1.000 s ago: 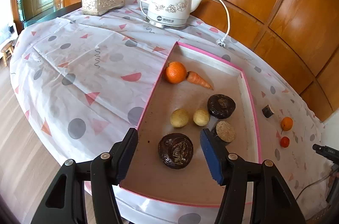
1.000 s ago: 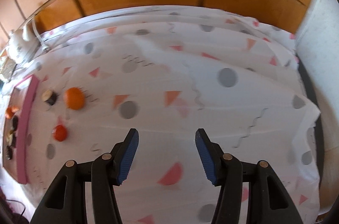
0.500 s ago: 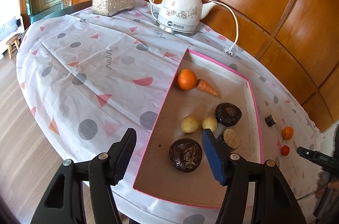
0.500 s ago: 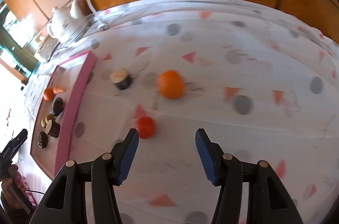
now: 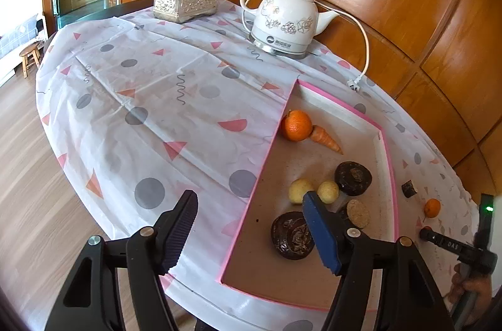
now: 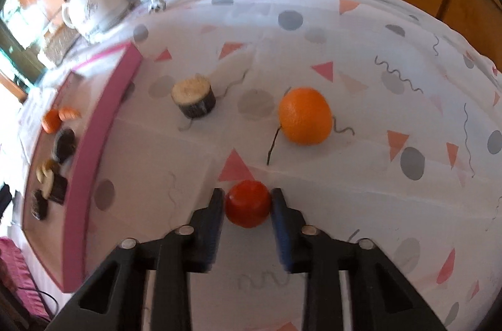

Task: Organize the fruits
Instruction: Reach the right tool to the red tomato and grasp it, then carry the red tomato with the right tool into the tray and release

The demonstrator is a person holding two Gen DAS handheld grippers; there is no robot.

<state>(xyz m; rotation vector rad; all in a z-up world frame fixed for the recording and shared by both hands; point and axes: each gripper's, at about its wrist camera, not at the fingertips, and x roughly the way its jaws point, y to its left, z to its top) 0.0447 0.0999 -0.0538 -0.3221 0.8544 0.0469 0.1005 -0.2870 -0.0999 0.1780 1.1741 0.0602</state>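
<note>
A pink-rimmed tray [image 5: 389, 155] on the table holds an orange [image 5: 296, 125], a carrot [image 5: 326, 139], two pale round fruits [image 5: 300, 190] and several dark brown pieces [image 5: 353, 178]. My left gripper [image 5: 251, 229] is open and empty above the tray's near left rim. My right gripper [image 6: 248, 207] is shut on a small red fruit [image 6: 248, 208] resting on the tablecloth. A loose orange [image 6: 305, 115] and a dark cut piece with a pale top [image 6: 193, 99] lie beyond it, right of the tray [image 6: 94, 149].
A white electric kettle [image 5: 287, 19] with its cord and a silver tissue box [image 5: 185, 2] stand at the table's far side. Wooden wall panels curve behind. The table edge and wooden floor lie to the left. The right gripper also shows in the left wrist view [image 5: 451, 244].
My right gripper swung left, came down over the small red fruit and closed on it. My left gripper pulled back and left from the tray, still open.
</note>
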